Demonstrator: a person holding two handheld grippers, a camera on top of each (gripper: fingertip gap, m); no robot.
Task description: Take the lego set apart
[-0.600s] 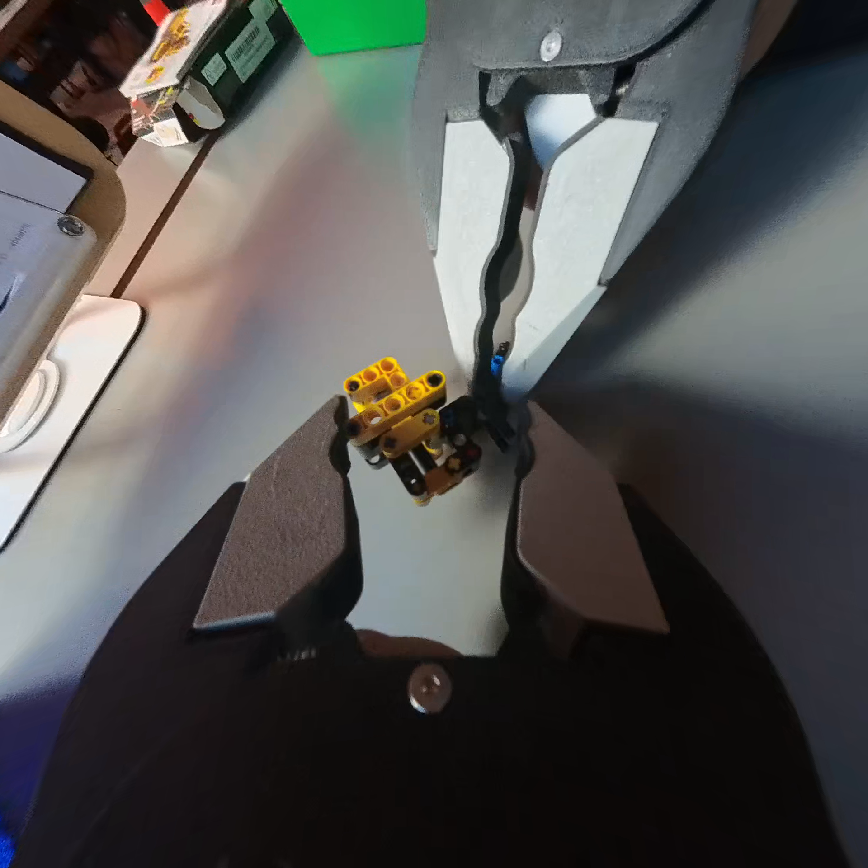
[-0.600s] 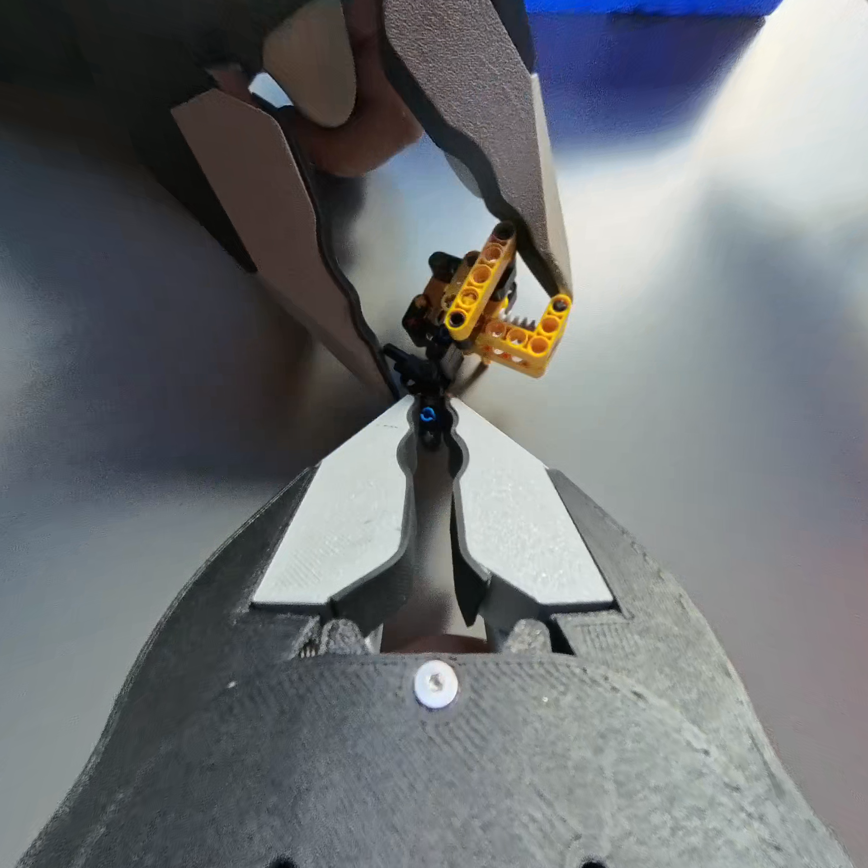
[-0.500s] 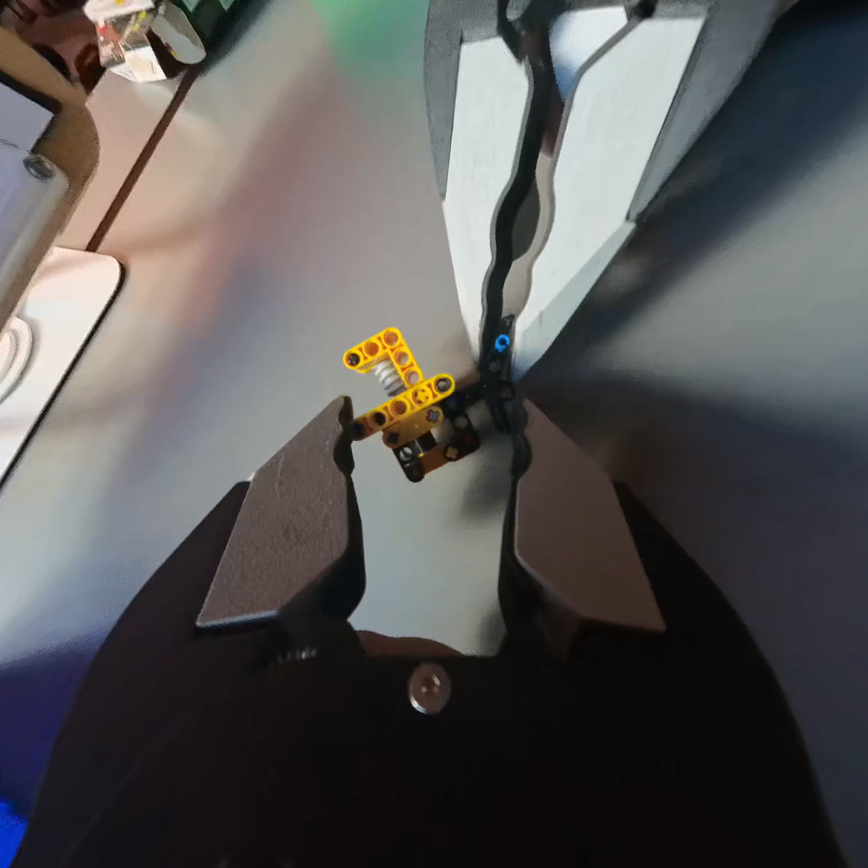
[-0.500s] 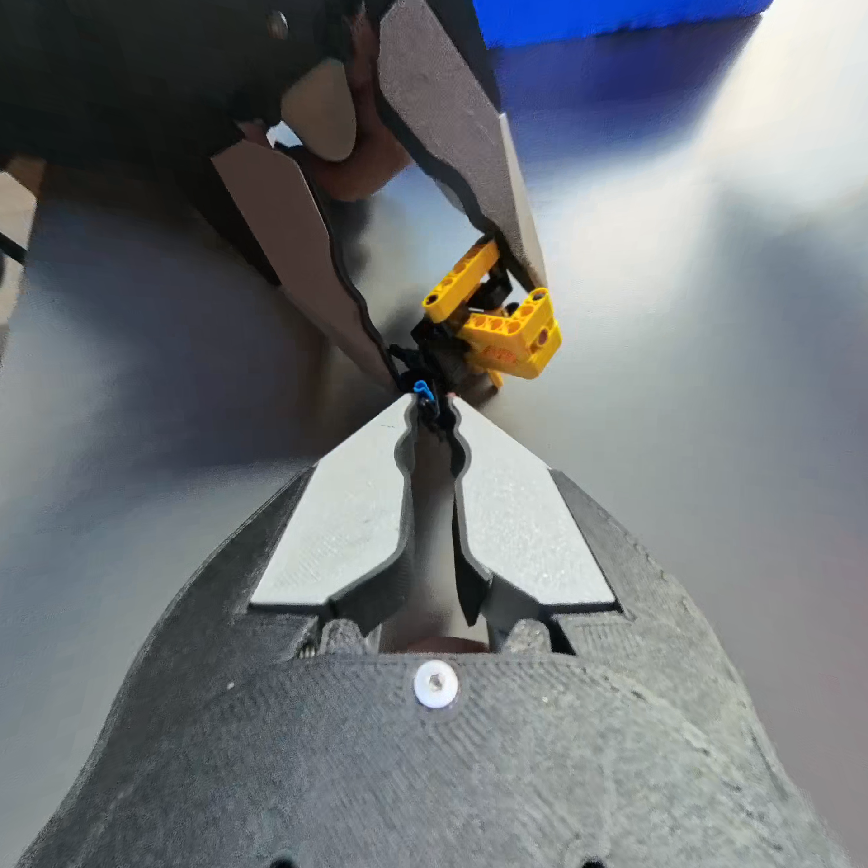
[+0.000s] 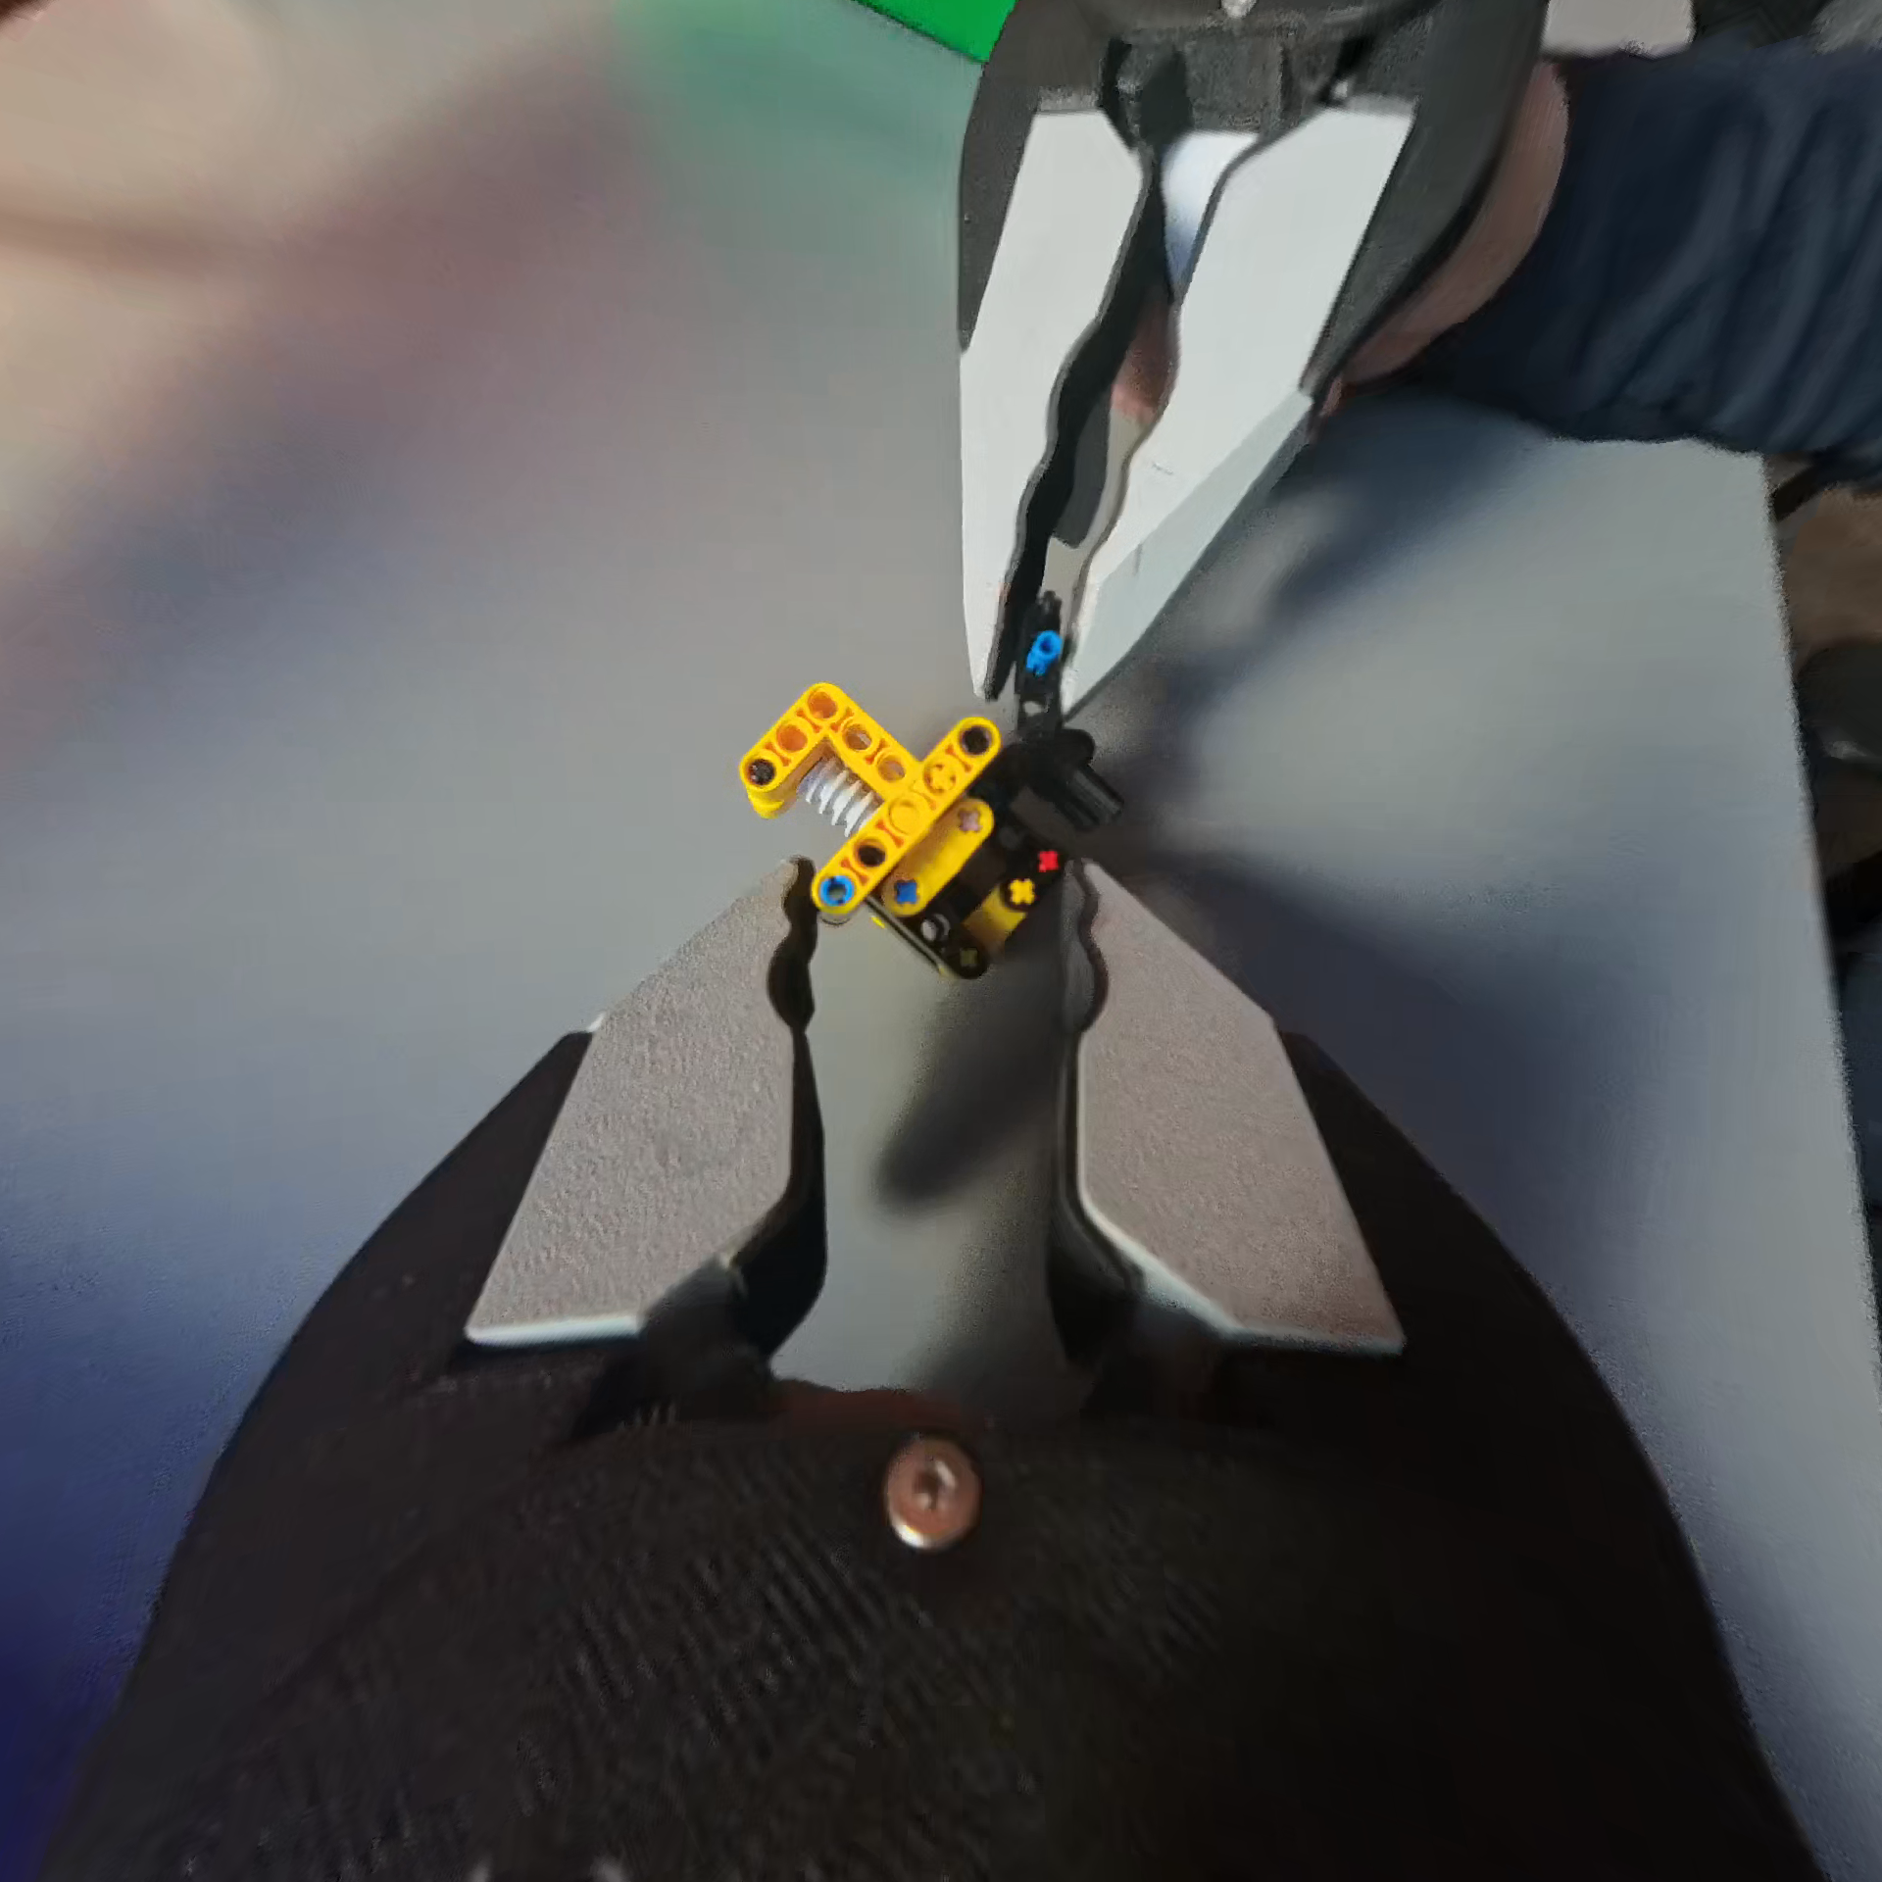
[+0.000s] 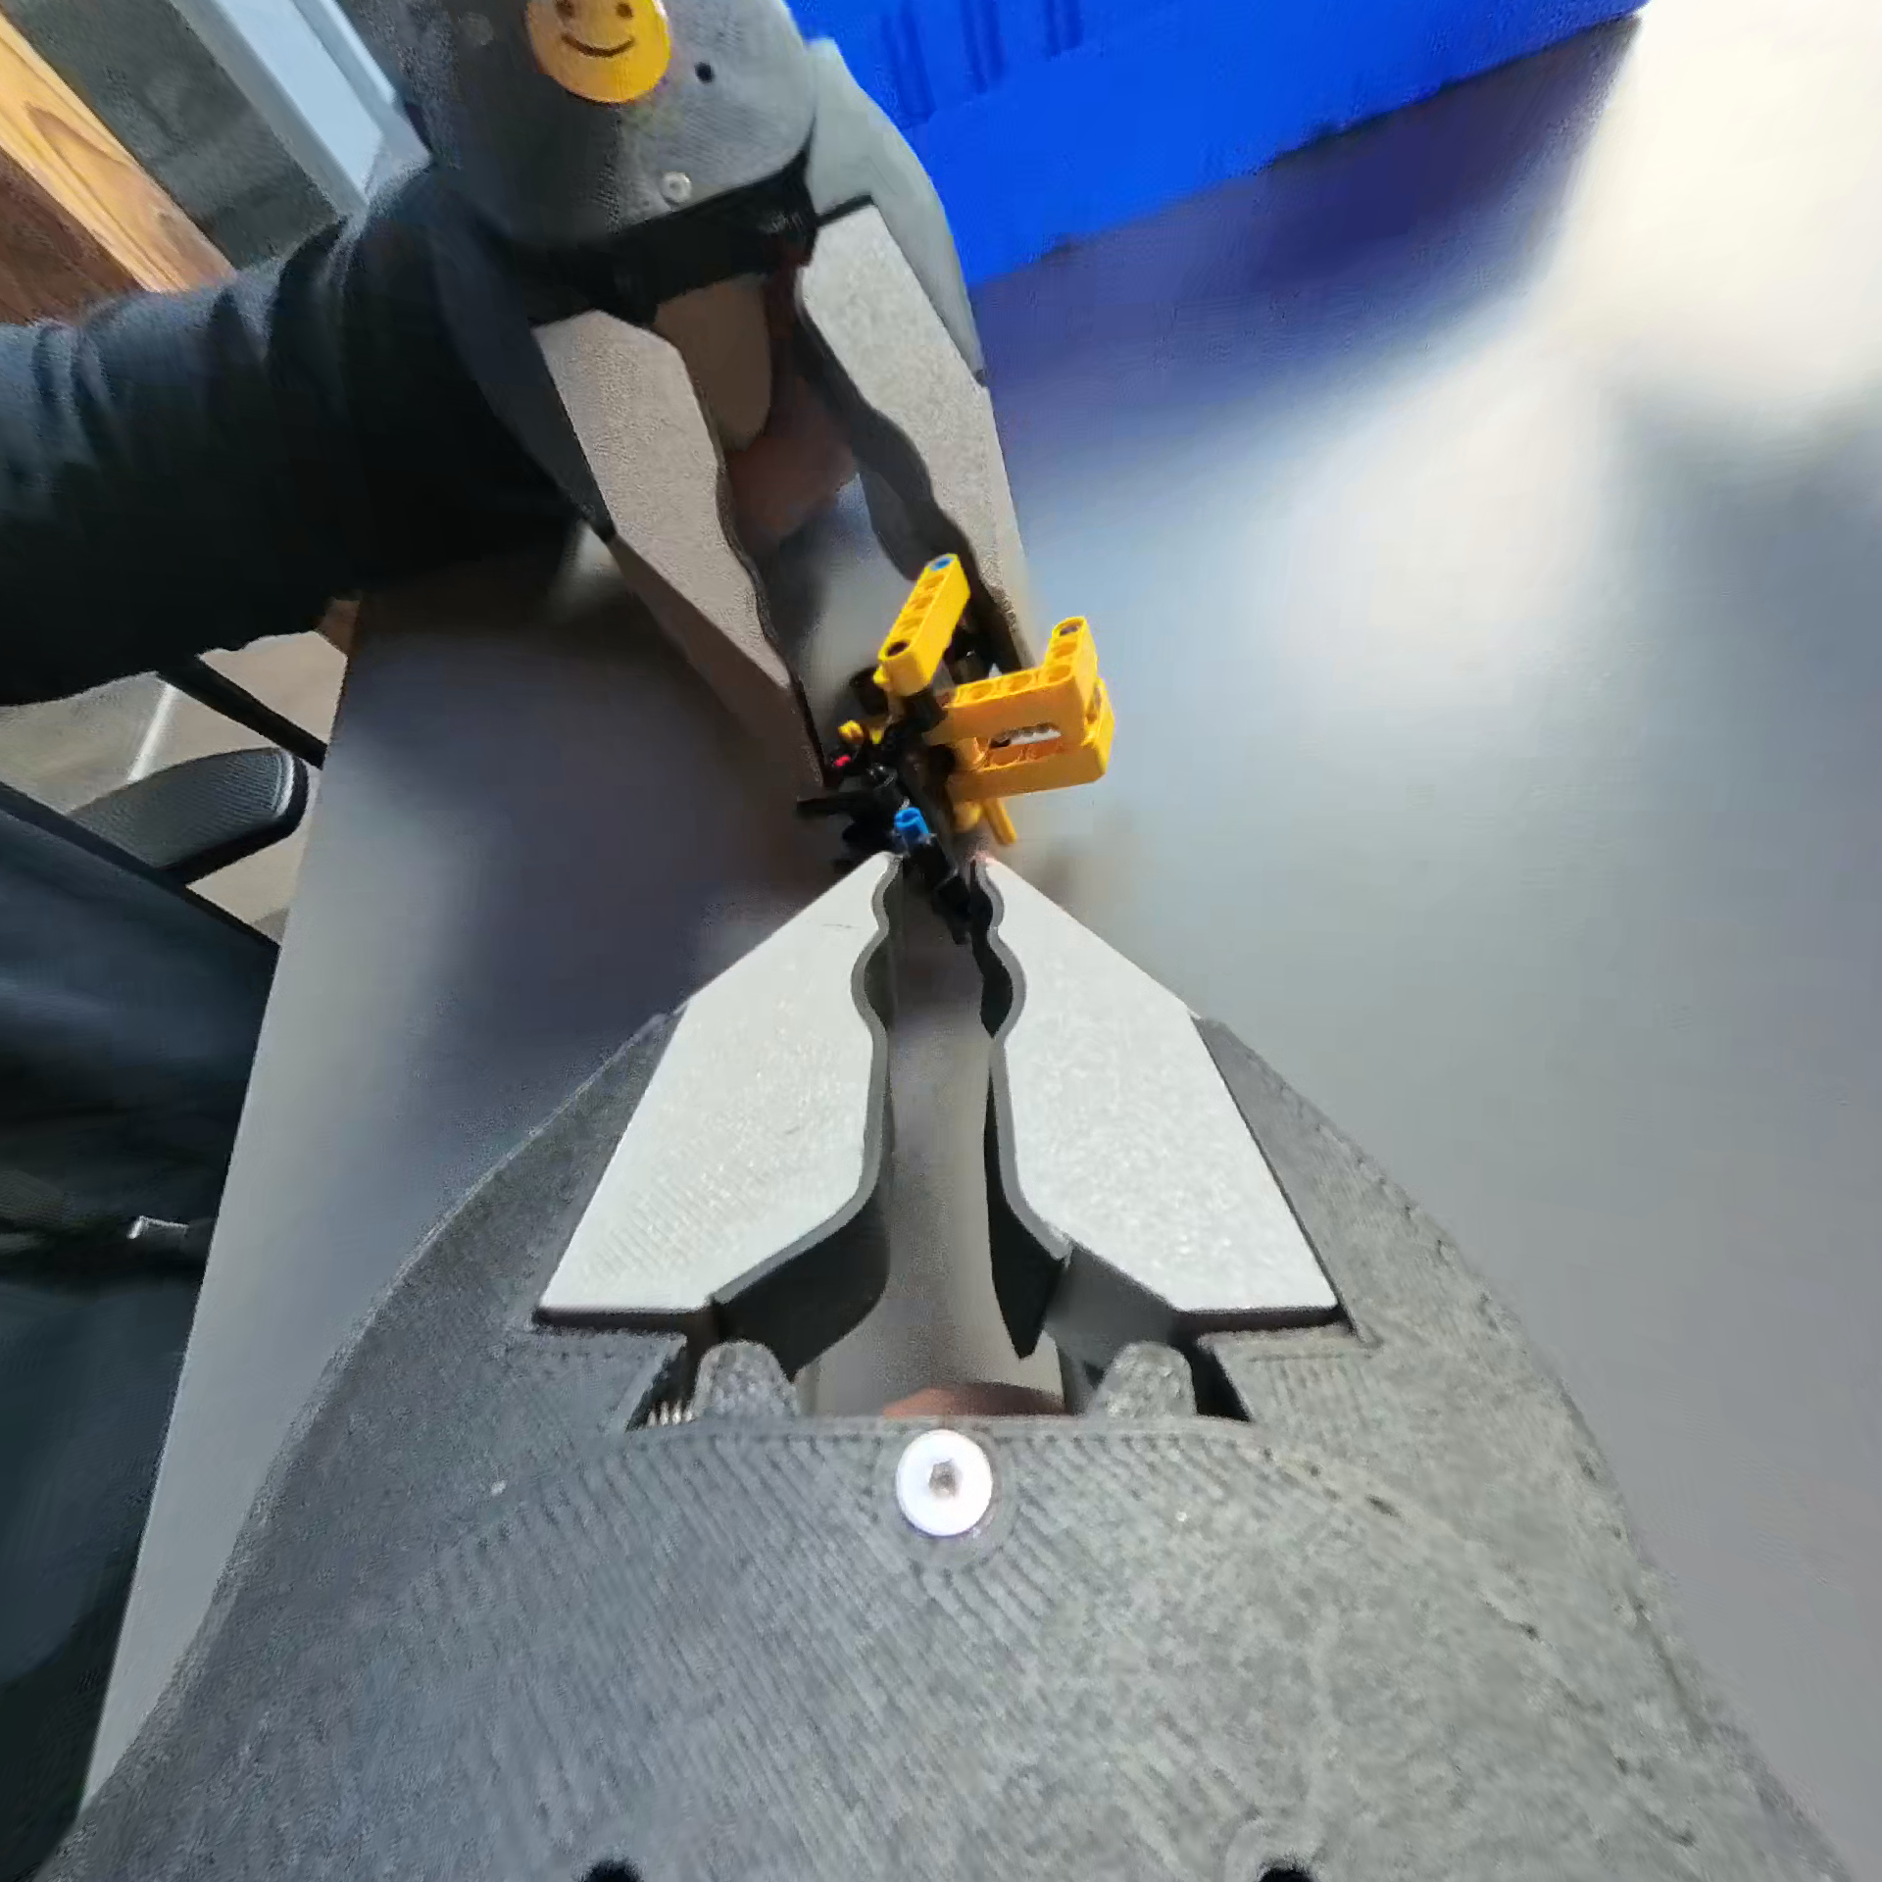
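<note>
A small lego assembly (image 5: 896, 815) of yellow beams, black parts and a grey worm gear hangs between both grippers above the grey table (image 5: 407, 713). My left gripper (image 5: 937, 886) has dark fingers closed on its sides, touching the yellow beam end and the black block. My right gripper (image 6: 937, 876) is shut on a thin black piece with a blue pin (image 6: 911, 825) that sticks out of the assembly (image 6: 998, 713). In the left wrist view the right gripper (image 5: 1029, 682) comes in from the top, and the black piece (image 5: 1044, 652) shows between its tips. The left gripper (image 6: 911, 703) reaches in from above in the right wrist view.
A blue bin (image 6: 1222, 102) stands at the back of the table. A green box (image 5: 937, 15) is at the far edge. The table edge (image 5: 1772, 713) runs close on the right, with a chair (image 6: 194, 805) beyond it. Dark sleeves (image 5: 1680, 255) hold the grippers.
Both grippers have moved together toward the table edge, and the assembly has turned between them. Both grips look unchanged. The black piece still touches the assembly.
</note>
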